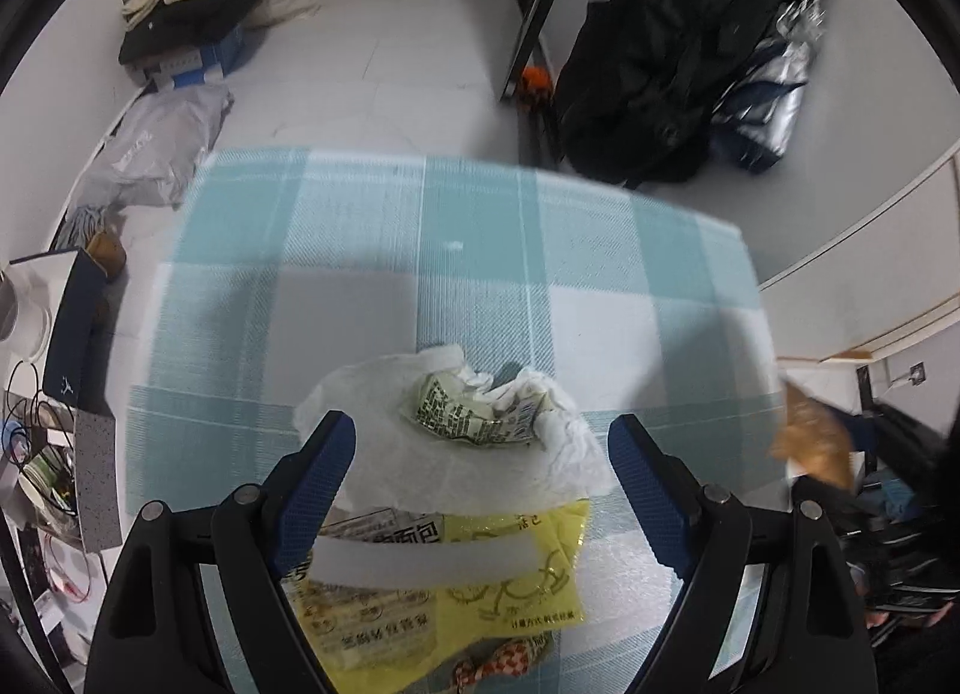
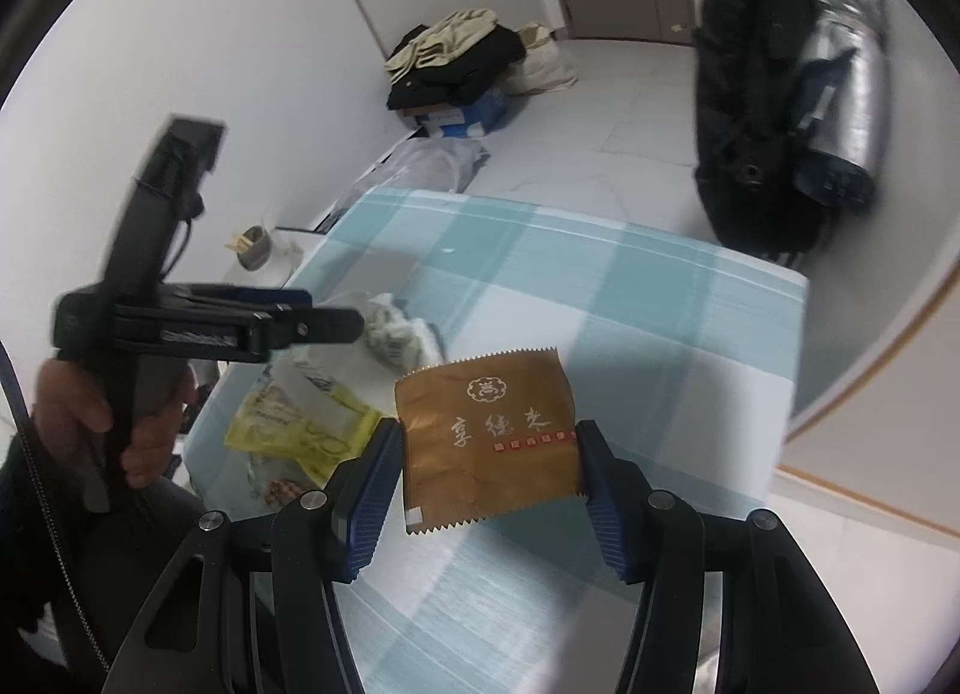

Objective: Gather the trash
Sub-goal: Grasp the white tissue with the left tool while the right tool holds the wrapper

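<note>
Gold-brown snack wrapper sits between the right gripper pads, which touch its left and right edges; it looks pinched and lifted off the teal-checked tablecloth, though contact is light. Judgement: squeeze firmly before moving, foil is slippery and may twist out. Carry it left toward the pile: white plastic bag with a crumpled green-printed wrapper inside, yellow wrapper at its near side. Left gripper is spread wide, straddling the bag, holding nothing. Judgement: use it to pin the bag's rim so the mouth is open, then drop the gold wrapper in from above.
</note>
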`<state>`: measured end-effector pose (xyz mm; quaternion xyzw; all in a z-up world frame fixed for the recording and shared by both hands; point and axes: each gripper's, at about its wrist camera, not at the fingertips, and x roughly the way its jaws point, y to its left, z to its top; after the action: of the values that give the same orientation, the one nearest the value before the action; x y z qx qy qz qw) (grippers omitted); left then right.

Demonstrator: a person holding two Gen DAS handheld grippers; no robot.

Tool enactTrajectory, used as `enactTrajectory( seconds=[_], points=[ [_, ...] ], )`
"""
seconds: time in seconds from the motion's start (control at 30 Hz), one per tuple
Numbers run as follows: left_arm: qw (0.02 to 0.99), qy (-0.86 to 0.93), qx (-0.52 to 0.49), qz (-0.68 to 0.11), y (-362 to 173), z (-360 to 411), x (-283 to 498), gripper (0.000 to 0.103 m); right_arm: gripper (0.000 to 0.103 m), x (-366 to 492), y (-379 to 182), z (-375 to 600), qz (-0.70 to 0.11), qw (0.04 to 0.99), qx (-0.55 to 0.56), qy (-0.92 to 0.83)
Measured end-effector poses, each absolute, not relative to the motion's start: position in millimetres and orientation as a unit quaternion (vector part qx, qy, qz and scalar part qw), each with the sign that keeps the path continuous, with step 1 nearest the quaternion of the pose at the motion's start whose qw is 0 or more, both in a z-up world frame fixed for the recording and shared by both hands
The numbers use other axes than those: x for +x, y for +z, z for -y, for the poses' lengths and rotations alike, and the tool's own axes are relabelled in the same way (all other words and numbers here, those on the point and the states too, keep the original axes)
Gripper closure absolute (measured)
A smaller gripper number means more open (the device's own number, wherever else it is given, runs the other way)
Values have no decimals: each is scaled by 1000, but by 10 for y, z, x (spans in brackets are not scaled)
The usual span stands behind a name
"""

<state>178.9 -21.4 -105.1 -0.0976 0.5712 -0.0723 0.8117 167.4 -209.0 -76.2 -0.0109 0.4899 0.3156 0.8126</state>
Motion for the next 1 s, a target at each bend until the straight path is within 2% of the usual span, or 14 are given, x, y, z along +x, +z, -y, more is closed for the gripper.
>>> enactTrajectory(
  seconds=[0.47, 0.67, 0.8, 1.0],
  points=[
    [797, -38, -38, -602, -1379, 333, 1846, 19, 46, 1679, -685, 2532, -482, 817, 36, 314],
    [803, -39, -34, -594, -1371, 358, 1867, 32, 46, 1656, -685, 2535, -483, 816, 42, 314],
    [809, -43, -18, -587, -1356, 420, 1850, 44, 46, 1642, -680, 2531, -480, 818, 36, 314],
    [810, -49, -29, -584, -1334, 376, 1803, 51, 46, 1646, -683, 2523, -483, 818, 36, 310]
  ],
)
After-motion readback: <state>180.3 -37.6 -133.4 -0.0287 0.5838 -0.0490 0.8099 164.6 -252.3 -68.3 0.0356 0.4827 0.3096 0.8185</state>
